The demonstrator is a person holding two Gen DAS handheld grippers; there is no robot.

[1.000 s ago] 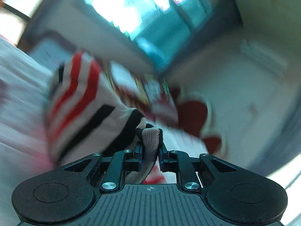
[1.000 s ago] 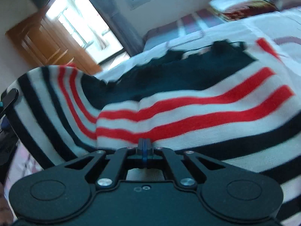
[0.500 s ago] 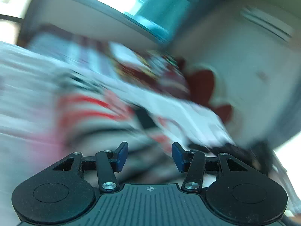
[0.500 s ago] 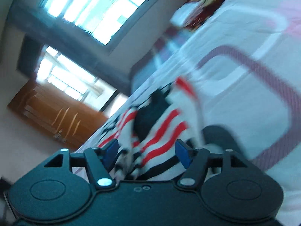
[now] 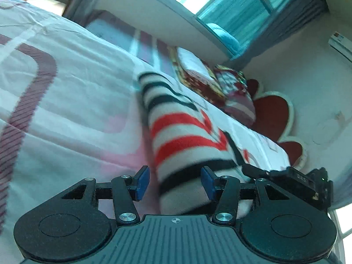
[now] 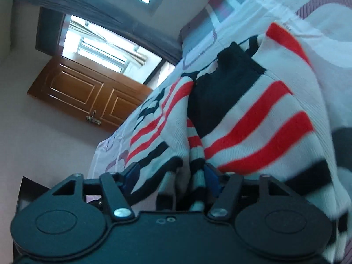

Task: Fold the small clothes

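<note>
A small white sweater (image 5: 182, 136) with red and black stripes lies folded on the bed. My left gripper (image 5: 175, 183) is open, low over the sweater's near end, which lies between its blue pads (image 5: 140, 182). In the right wrist view the sweater (image 6: 259, 118) fills the frame, with a black panel near its collar. My right gripper (image 6: 171, 178) is open, and striped folds of the sweater lie across and between its fingers, partly hiding the pads. The right gripper's black body (image 5: 292, 182) shows at the sweater's right side in the left wrist view.
The bed has a white quilt (image 5: 72, 88) with purple and pink lines. Pillows and a patterned blanket (image 5: 215, 81) are piled at the headboard end, with a red heart cushion (image 5: 272, 114) by the wall. A wooden door (image 6: 88, 92) stands beyond the bed.
One second ago both grippers were shut on the sweater and held it up. Both have since opened and let go, and the sweater now lies on the bed.
</note>
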